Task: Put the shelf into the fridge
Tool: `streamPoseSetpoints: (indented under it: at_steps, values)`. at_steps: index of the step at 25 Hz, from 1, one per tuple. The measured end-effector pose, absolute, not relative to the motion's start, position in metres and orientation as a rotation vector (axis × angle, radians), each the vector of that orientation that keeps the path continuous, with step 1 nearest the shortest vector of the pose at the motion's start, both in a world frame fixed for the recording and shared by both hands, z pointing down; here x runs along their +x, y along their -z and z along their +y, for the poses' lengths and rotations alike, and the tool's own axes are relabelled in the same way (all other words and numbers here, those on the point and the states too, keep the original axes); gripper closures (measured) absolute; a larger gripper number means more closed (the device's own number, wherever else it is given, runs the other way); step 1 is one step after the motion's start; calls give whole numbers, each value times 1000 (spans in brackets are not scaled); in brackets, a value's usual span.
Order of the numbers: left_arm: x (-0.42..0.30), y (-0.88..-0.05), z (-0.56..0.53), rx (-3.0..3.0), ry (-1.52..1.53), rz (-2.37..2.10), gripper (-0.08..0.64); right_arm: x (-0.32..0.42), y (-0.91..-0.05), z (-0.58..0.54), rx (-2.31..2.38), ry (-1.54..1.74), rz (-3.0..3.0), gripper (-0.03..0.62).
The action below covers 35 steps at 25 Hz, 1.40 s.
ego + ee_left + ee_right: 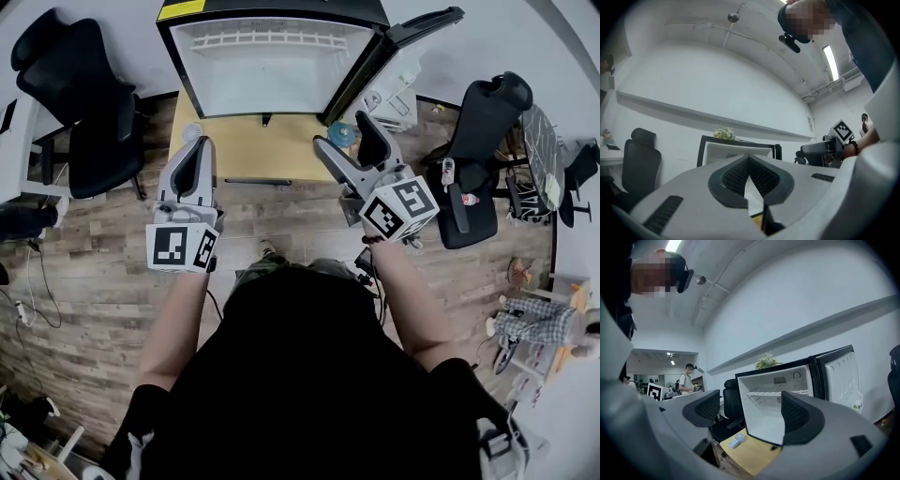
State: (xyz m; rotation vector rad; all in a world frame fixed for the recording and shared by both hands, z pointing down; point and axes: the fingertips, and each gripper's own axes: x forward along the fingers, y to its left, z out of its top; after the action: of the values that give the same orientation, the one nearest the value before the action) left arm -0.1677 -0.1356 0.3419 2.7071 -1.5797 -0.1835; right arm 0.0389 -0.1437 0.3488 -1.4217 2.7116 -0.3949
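The small fridge [272, 66] stands open on the floor ahead, its door [412, 37] swung out to the right. In the right gripper view a white wire shelf [776, 392] spans the upper part of the fridge cavity [787, 418]. My left gripper [199, 142] is held over the left part of a yellow mat [253, 145], pads [736, 176] meeting at the tip, holding nothing. My right gripper [344, 133] hovers by the mat's right edge, pointing at the fridge. Its jaws [750, 413] stand wide apart and only the fridge and mat show between them.
A black office chair [84, 103] stands to the left and another [483, 141] to the right. A small white fan [737, 440] lies on the mat [750, 455]. A dark thin bar [258, 181] lies at the mat's near edge. A person [686, 378] stands far off.
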Motion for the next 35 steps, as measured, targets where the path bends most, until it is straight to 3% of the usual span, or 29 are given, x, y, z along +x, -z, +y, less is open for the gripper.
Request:
streamPoseSetpoints:
  at_steps: [35]
  values:
    - [-153,-356,-199,2688,92,-1602,541,2,-370,-257,-1270,583,2670,204]
